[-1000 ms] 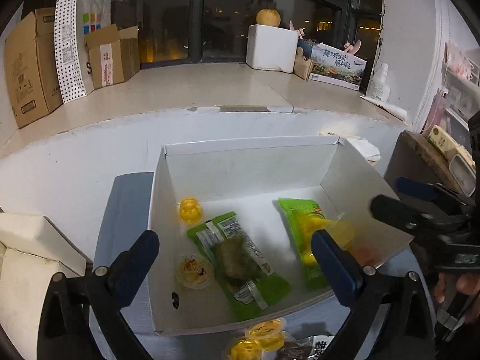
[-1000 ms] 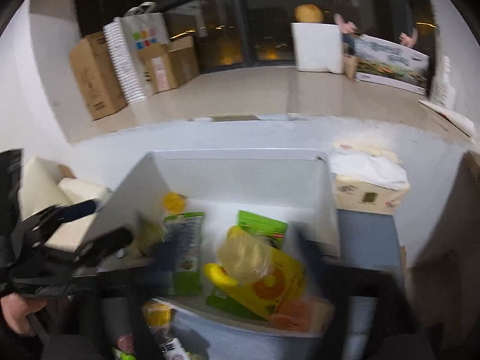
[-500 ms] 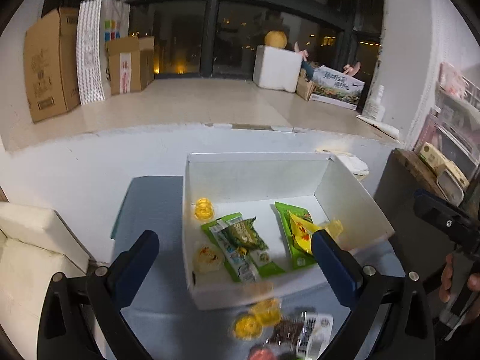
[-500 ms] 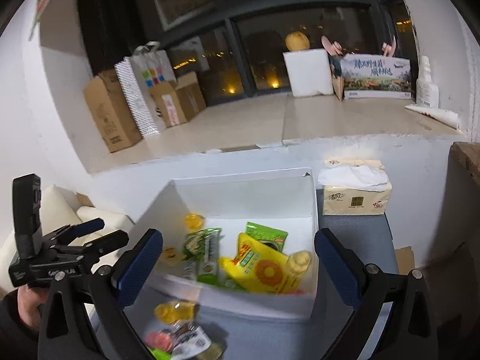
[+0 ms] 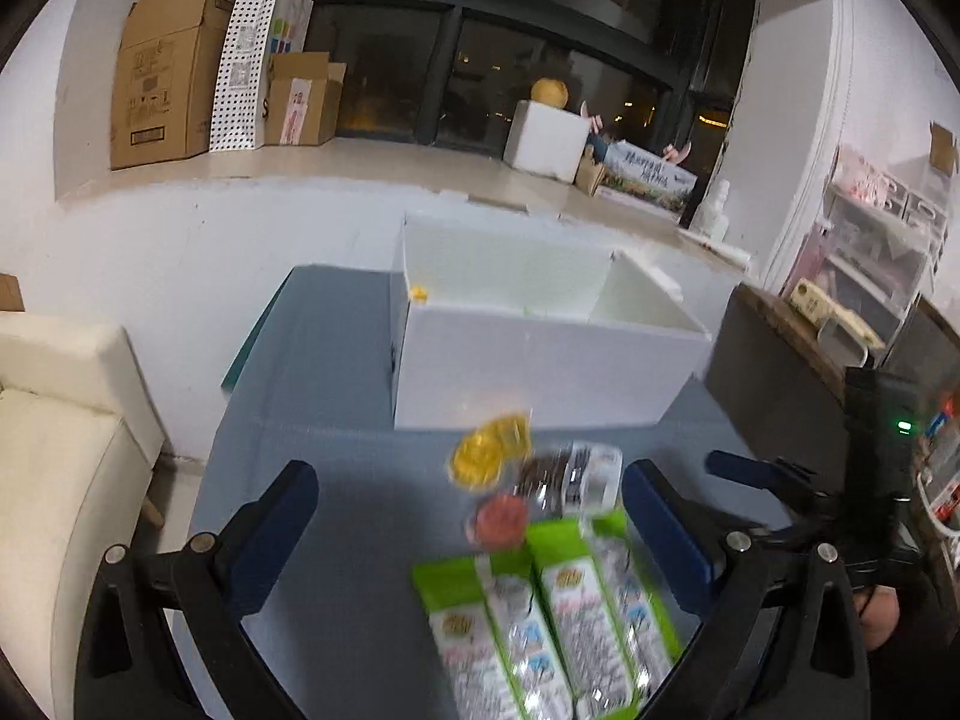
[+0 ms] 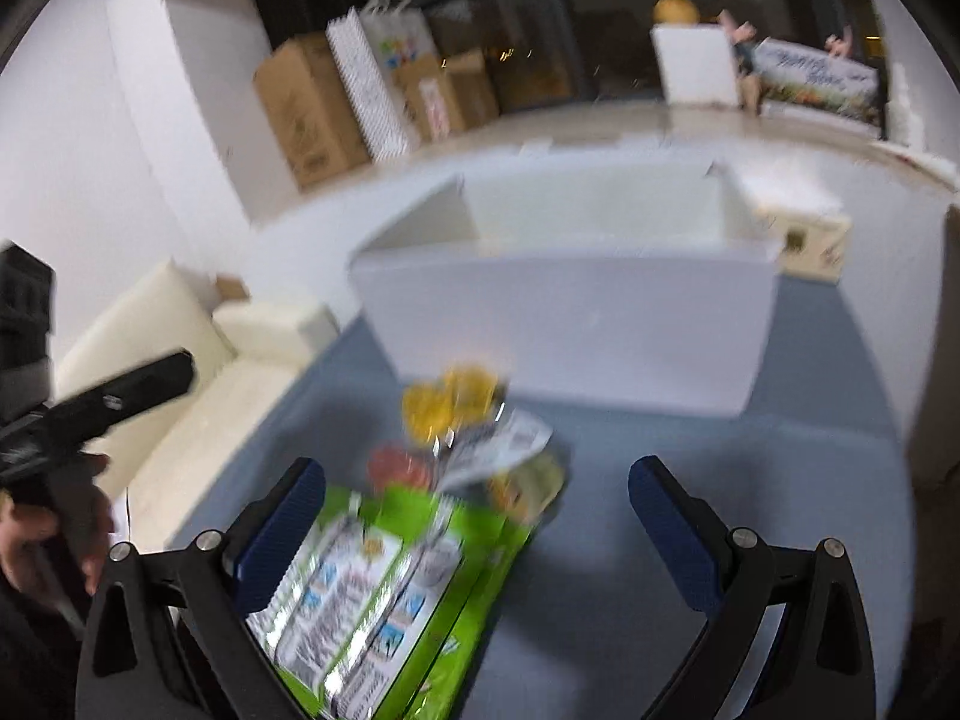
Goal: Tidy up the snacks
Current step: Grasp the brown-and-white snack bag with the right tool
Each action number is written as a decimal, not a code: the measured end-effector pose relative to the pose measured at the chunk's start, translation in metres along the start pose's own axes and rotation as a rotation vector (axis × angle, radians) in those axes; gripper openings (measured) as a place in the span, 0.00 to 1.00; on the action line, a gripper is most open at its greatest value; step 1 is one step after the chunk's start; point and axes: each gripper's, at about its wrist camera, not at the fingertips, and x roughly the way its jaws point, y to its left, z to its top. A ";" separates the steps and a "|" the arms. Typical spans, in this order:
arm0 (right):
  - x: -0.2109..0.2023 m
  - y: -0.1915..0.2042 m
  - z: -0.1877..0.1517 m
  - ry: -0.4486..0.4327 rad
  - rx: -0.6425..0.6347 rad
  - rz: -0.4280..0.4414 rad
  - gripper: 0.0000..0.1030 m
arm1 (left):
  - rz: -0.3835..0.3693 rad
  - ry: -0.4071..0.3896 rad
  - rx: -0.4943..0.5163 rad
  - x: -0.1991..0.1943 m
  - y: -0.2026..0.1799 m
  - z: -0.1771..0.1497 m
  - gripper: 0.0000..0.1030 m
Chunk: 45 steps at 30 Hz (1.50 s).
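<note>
Both jaws are standing wide, gripping nothing: the left hand-held gripper and right hand-held gripper are hovering over green snack packs lying lengthwise toward the white box. Jelly cups are sitting between, on the blue counter. Label print is blurring beyond reading.

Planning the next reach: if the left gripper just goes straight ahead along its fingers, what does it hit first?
Probably the loose snack pile: the left gripper, open, points at the yellow jelly cups and the dark wrapped snack, with the white box behind. Depth is unclear in fisheye.
</note>
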 end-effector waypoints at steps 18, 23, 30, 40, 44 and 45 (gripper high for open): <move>0.077 0.000 0.037 0.146 -0.078 -0.006 1.00 | -0.028 0.033 0.026 0.002 -0.017 -0.016 1.00; 0.104 0.000 0.038 0.193 -0.106 -0.012 0.90 | -0.035 0.053 0.027 0.007 -0.019 -0.021 1.00; 0.102 0.000 0.034 0.190 -0.113 0.020 0.47 | -0.044 0.065 0.011 0.011 -0.018 -0.024 1.00; 0.074 0.008 0.044 0.139 -0.140 0.034 0.14 | -0.040 0.084 0.006 0.019 -0.014 -0.028 1.00; 0.075 0.010 0.045 0.155 -0.146 0.040 0.14 | -0.039 0.087 0.001 0.021 -0.012 -0.028 1.00; 0.076 0.010 0.045 0.153 -0.141 0.032 0.14 | -0.040 0.088 0.000 0.021 -0.012 -0.029 1.00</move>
